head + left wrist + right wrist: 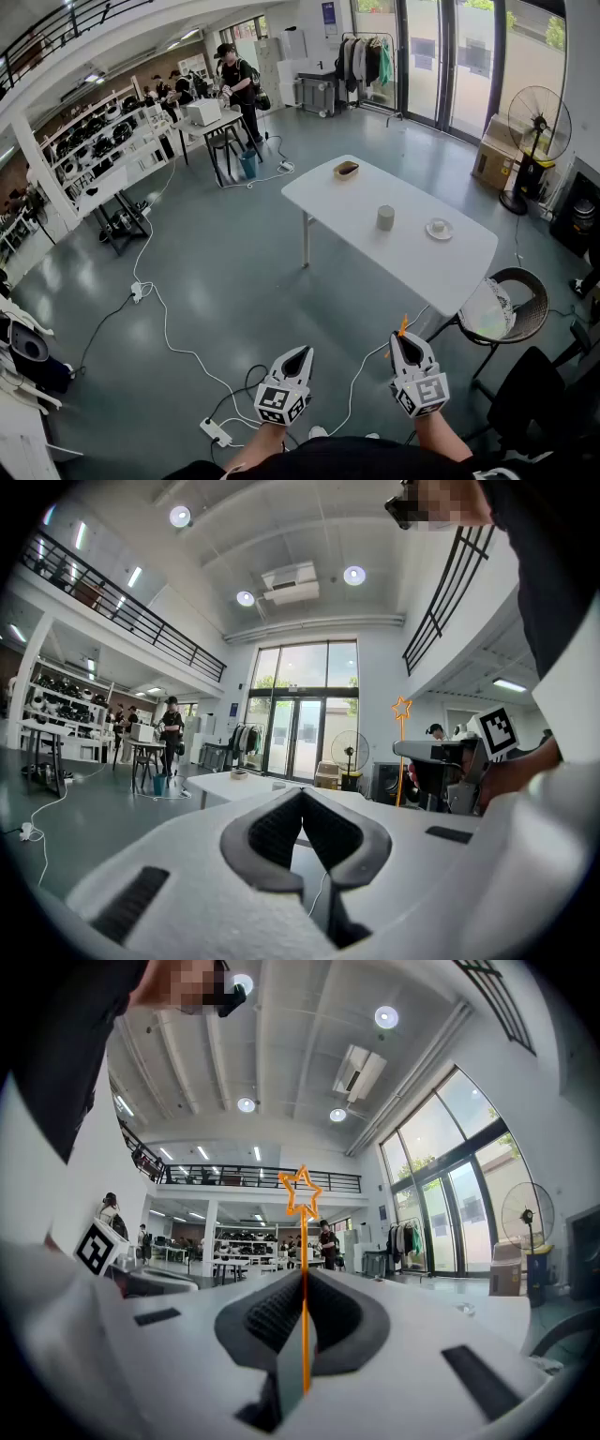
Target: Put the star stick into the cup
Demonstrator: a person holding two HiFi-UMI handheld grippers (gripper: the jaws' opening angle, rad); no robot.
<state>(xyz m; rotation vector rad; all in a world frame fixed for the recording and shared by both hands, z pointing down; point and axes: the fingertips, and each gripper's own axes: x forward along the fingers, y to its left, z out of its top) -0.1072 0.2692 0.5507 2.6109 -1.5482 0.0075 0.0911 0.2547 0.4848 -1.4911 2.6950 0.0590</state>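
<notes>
Star stick (303, 1241): orange, upright, pinched between the closed jaws of the right hand-held gripper (302, 1279), well apart from the cup (385, 217) on the white worktop (450, 267). Left hand-held gripper (302, 797): closed, empty.

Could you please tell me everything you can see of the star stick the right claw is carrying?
The star stick is a thin, bright orange rod topped by an open star outline; it looks like plastic or wire. It stands upright, clamped in the shut right claw, with the star well above the jaws and the lower end running down between them. Nothing else touches it. In the head view only a short orange tip shows.
</notes>
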